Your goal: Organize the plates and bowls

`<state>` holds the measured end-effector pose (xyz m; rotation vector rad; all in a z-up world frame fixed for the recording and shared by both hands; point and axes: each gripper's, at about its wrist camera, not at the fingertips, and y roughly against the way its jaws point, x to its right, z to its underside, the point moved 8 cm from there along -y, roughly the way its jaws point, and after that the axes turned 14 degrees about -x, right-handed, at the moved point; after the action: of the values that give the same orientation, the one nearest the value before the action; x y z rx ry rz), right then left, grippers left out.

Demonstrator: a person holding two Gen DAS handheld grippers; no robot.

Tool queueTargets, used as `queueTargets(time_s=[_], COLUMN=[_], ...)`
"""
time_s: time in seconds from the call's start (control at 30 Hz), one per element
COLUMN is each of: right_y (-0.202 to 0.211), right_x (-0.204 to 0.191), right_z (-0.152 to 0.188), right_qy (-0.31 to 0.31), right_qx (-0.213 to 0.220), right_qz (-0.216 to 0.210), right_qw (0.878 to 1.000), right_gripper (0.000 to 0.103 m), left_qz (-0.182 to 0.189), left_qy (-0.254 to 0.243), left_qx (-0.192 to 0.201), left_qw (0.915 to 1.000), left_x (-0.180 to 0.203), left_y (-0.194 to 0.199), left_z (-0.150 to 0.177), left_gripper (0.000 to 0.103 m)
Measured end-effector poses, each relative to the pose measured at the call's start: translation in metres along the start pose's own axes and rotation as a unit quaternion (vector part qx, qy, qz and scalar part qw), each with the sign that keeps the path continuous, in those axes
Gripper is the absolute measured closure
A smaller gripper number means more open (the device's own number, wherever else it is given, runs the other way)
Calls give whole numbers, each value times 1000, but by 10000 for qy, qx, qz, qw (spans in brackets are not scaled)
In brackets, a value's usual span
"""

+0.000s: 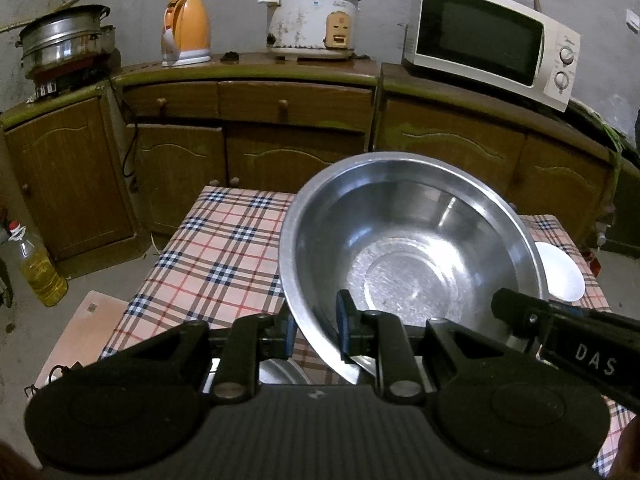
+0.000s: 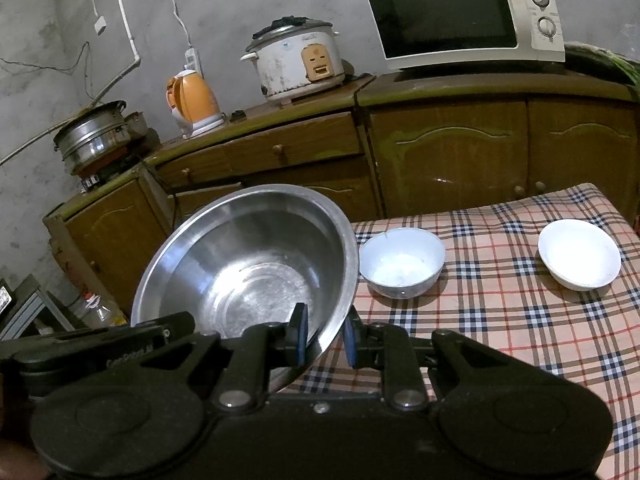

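Checked tablecloth (image 2: 500, 320): steel basin (image 2: 248, 264) empty (rim pinched by both grippers), white bowls (image 2: 402, 262) empty.

Wooden cabinets (image 1: 248, 136), grey wall (image 2: 224, 4)

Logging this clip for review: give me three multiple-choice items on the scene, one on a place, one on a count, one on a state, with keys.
1. Where is the microwave?
A. on the cabinet top
B. on the table
C. on the floor

2. How many white bowls stand on the table in the right wrist view?
A. one
B. two
C. four

3. How is the steel bowl held?
A. by the left gripper alone
B. by both grippers, each clamped on its rim
C. by neither; it rests flat

Key: 1 A, it sits above the cabinet doors. 2 B, one near bowl and one far bowl. 3 B, the right gripper also pinches the rim.
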<state>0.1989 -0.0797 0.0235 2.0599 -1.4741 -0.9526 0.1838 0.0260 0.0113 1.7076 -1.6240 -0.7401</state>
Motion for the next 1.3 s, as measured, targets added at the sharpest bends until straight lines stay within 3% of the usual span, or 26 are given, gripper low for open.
queueTargets(time_s=[1.3], right_y=[30], right_x=[18], right_z=[26], right_qy=[3], right_qx=[136], right_qz=[233], right_qw=[9996], right_gripper=[79], left_qz=[172], left_qy=[-115], left_qx=[40], left_qw=[9998], left_x=[25], left_y=[12], left_z=[28], left_gripper=[80])
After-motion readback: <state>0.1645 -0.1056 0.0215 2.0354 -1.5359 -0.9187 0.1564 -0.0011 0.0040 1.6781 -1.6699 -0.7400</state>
